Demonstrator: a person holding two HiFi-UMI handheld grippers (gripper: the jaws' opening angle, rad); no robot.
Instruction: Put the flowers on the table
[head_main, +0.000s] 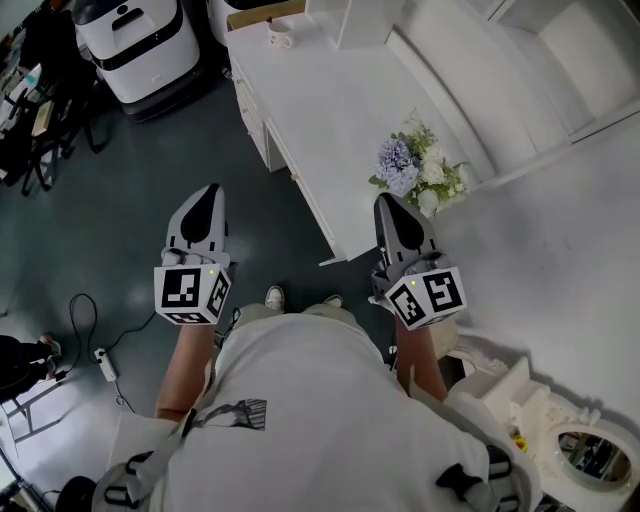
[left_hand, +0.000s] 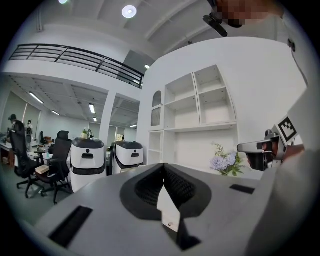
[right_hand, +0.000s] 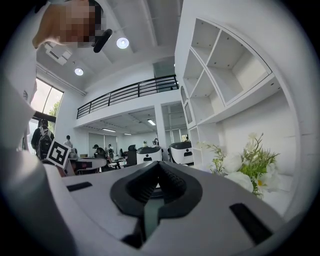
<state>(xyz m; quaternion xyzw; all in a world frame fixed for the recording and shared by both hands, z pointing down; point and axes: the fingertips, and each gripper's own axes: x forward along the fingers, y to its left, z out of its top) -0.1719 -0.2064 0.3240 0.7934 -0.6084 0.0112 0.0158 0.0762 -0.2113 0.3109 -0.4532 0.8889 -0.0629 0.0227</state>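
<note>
The flowers (head_main: 421, 170) already lie on the table (head_main: 320, 110), so nothing seems to need gripping. The left tool (head_main: 209, 192) and right tool (head_main: 386, 201) are both closed on nothing, held level at waist height, the right one aimed towards the flowers.

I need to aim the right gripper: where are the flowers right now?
In the head view the flowers sit on the white table, at right, just ahead of the right gripper and beside the base of the shelf unit.
</note>
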